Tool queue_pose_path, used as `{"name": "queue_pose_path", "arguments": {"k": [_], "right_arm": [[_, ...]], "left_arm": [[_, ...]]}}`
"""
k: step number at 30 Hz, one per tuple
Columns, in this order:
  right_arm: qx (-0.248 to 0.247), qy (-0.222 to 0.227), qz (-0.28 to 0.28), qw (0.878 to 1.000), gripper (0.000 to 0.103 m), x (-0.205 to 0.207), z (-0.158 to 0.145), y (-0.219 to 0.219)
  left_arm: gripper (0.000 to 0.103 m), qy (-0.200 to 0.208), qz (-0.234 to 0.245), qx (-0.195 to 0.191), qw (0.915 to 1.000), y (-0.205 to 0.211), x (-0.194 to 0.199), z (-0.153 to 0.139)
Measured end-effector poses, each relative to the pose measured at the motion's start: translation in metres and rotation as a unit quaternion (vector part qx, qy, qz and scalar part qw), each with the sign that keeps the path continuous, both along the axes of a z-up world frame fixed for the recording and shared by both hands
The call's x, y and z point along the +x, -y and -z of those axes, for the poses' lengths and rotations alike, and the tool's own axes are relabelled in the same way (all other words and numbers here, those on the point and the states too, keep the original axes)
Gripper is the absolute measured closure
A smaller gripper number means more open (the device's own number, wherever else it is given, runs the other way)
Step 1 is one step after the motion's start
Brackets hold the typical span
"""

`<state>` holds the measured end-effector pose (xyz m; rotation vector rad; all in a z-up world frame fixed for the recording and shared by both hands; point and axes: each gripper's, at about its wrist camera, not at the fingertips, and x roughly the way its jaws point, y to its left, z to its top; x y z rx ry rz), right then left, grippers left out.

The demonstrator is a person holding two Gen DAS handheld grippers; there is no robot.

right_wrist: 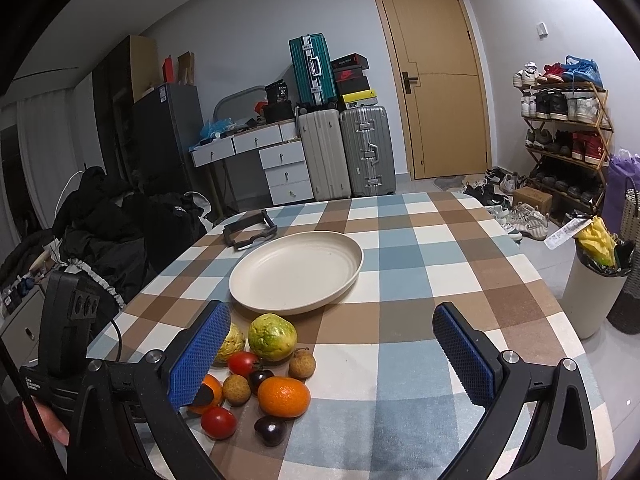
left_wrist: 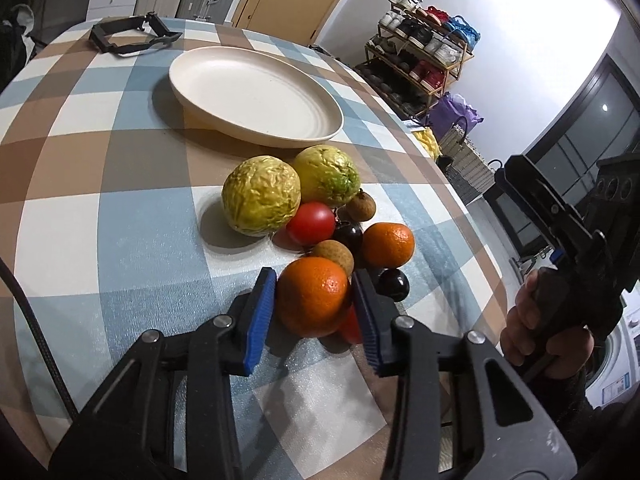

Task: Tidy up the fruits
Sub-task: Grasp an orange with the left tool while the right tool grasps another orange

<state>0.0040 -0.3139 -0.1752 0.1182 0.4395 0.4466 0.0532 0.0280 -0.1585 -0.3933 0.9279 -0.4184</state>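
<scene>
On the checked surface [right_wrist: 420, 248], near its front edge, lies a cluster of fruit. Left gripper [left_wrist: 314, 298] clamped on an orange [left_wrist: 312, 296], blue pads [left_wrist: 262, 312] pressed against both sides; whether the orange is off the cloth cannot be told. Just behind it: a longan [left_wrist: 334, 254], a second orange [left_wrist: 387, 243], two dark cherries [left_wrist: 394, 284], a tomato [left_wrist: 311, 223]. Further back, two wrinkled yellow-green fruits [left_wrist: 262, 196] sit side by side, touching. Another tomato shows partly under the held orange.

Cream plate [right_wrist: 296, 270] sits beyond the cluster, towards mid-surface, apart from the fruit. Black frame [right_wrist: 250, 232] lies near the far left corner.

Right gripper [right_wrist: 332, 356] hovers over the front of the surface with its fingers wide apart, holding nothing, fruit cluster below its left finger.
</scene>
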Motion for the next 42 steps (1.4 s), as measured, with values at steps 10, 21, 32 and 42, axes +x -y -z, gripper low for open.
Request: {"name": "queue_pose_path", "arguments": {"k": [10, 21, 32, 42], "right_arm": [[0.000, -0.018, -0.012, 1.000, 0.000, -0.002, 0.004, 0.003], [0.018, -0.095, -0.062, 0.993, 0.000, 0.008, 0.031, -0.014], [0.040, -0.195, -0.100, 0.975, 0.000, 0.024, 0.067, -0.031], [0.041, -0.232, -0.110, 0.966, 0.022, 0.029, 0.074, -0.038]], "left_arm": [[0.068, 0.015, -0.012, 0.007, 0.9998, -0.007, -0.009, -0.004], [0.068, 0.037, -0.030, 0.012, 0.9988, -0.024, -0.017, -0.021], [0.068, 0.048, -0.039, 0.017, 0.9979, -0.035, -0.026, -0.025], [0.068, 0.055, -0.047, 0.041, 0.9965, -0.035, -0.029, -0.029]]}}
